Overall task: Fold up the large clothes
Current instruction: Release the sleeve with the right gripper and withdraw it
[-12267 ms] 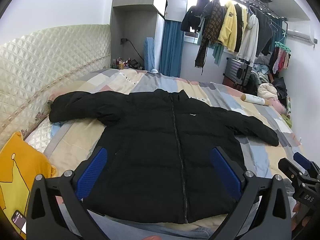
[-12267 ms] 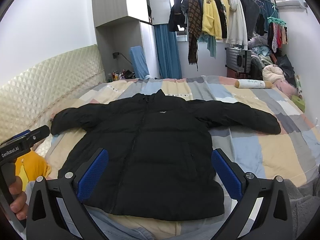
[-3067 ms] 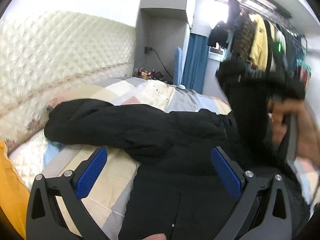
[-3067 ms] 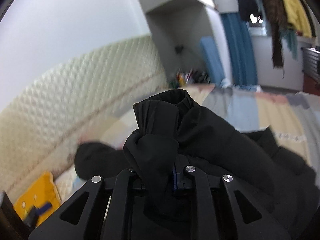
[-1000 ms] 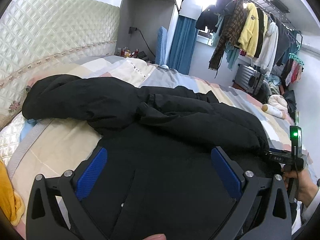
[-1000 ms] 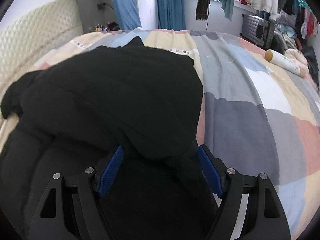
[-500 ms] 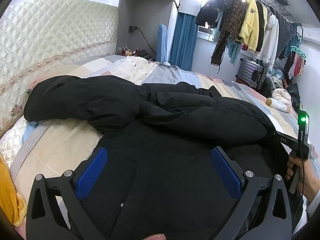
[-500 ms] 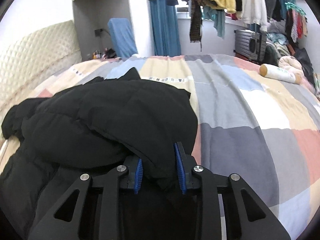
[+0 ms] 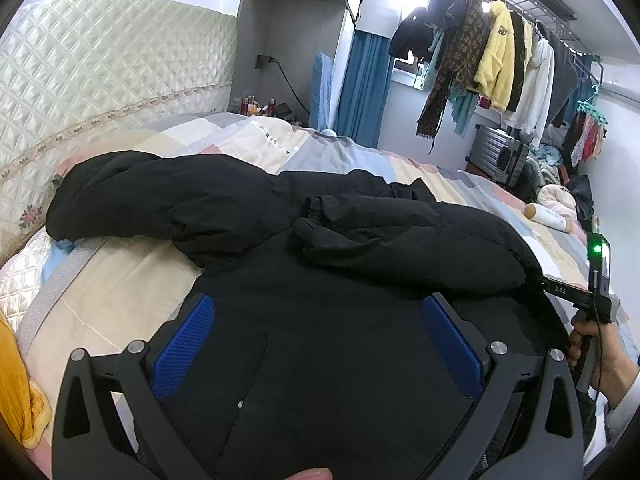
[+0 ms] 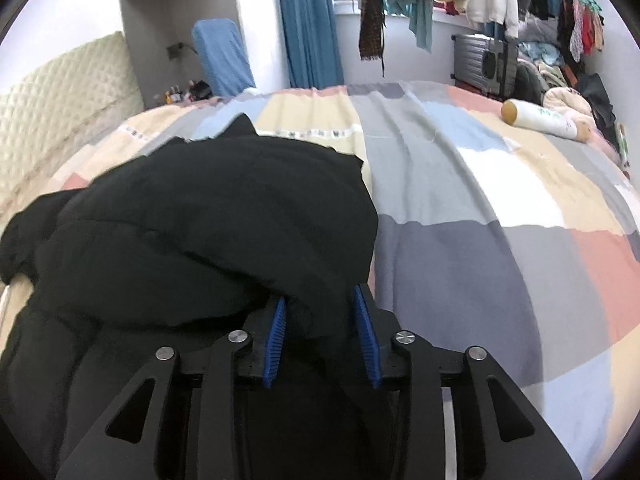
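Observation:
A black puffer jacket (image 9: 320, 280) lies on the bed. Its right sleeve (image 9: 400, 236) is folded across the chest; its other sleeve (image 9: 152, 200) stretches left toward the headboard. My left gripper (image 9: 318, 344) is open and empty, low over the jacket's lower front. My right gripper (image 10: 322, 328) is shut on the jacket's right side (image 10: 224, 216), a thick fold of black cloth between its blue pads (image 10: 276, 340). The right gripper's body also shows at the right edge of the left wrist view (image 9: 596, 292).
The bed has a patchwork cover (image 10: 480, 200) and a quilted cream headboard (image 9: 100, 80). A yellow cushion (image 9: 16, 380) lies at the left. A white bottle (image 10: 540, 120) lies at the bed's far right. Hung clothes (image 9: 492, 68) and a suitcase (image 9: 500, 156) stand beyond.
My right gripper has stayed shut on the jacket's right side and drawn back a little with it. My left gripper stays open and has hardly moved.

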